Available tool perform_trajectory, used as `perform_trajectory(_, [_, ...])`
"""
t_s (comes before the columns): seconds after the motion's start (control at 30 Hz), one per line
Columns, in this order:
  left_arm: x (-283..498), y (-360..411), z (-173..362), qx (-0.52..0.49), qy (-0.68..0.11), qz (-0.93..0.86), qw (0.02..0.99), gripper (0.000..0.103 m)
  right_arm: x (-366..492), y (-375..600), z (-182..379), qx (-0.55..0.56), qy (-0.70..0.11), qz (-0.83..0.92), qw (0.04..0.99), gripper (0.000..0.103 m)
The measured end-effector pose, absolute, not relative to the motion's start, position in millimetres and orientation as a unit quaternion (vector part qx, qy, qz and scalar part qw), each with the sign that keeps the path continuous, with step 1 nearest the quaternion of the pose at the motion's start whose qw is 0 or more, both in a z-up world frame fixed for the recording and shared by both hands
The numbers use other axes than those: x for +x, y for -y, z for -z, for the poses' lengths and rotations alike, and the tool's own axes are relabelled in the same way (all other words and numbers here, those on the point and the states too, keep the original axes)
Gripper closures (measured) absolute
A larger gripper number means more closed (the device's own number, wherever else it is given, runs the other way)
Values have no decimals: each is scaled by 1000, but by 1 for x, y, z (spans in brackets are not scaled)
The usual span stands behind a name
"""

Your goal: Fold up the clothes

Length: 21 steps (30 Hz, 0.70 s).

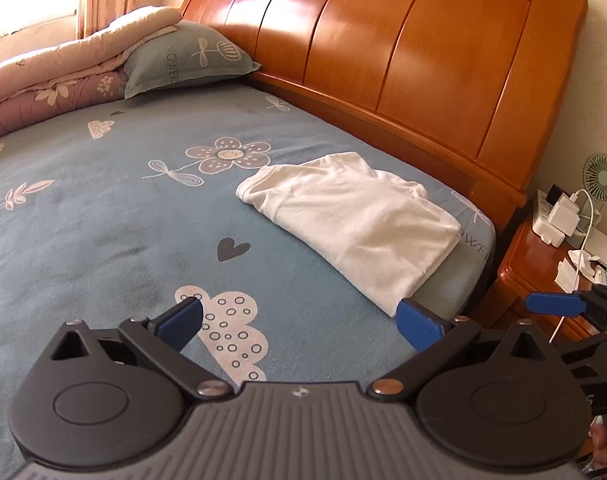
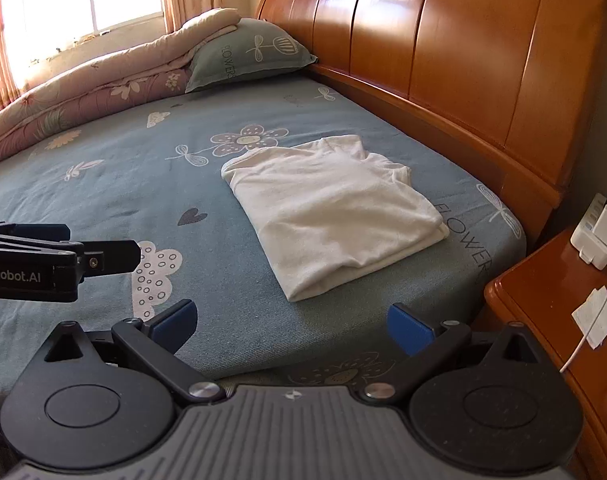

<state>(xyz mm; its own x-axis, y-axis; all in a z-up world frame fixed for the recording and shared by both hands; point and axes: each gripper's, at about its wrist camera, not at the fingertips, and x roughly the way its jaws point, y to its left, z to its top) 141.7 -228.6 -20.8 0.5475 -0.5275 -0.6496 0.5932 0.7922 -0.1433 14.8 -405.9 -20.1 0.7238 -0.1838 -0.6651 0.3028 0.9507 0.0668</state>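
Both my tongs are empty: the left gripper [image 1: 299,322] has its blue pads spread wide over the bed sheet [image 1: 103,220], and the right gripper [image 2: 291,322] is spread just as wide, with nothing between its pads either. The white garment [image 2: 335,216] lies on the sheet near the corner of the bed by the wooden headboard [image 1: 403,48] and the nightstand [image 2: 551,308], well ahead of both tongs and touched by neither. I judge it light and limp, a thin knit that will sag and drape the moment I lift it, not slippery against the sheet, and in no way fragile. If I take it up again I would pinch through all the layers at the two near corners, one tong to each, so the stack does not slide apart (a grip on the top layer alone would simply peel it open). As it looks now, it is already folded into a rough rectangle, layered, with a soft rounded fold along the near edge and some bunched, uneven cloth at the headboard end; a few shallow creases run across the top. To my eye the folding is done or very nearly so.
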Motion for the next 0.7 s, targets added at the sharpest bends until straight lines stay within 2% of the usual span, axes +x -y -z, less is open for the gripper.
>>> perform_trajectory(0.17, [138,231,23,60,-361,317,875,1,11,409,20,95,-346,145,922,0])
perform_trajectory(0.37, [129,234,16,84,-331,318,884,1,5,408,17,95,-335,145,926,0])
perform_trajectory(0.7, [131,235,20,90,-355,326,872,1,3,407,16,93,-336,143,926,0])
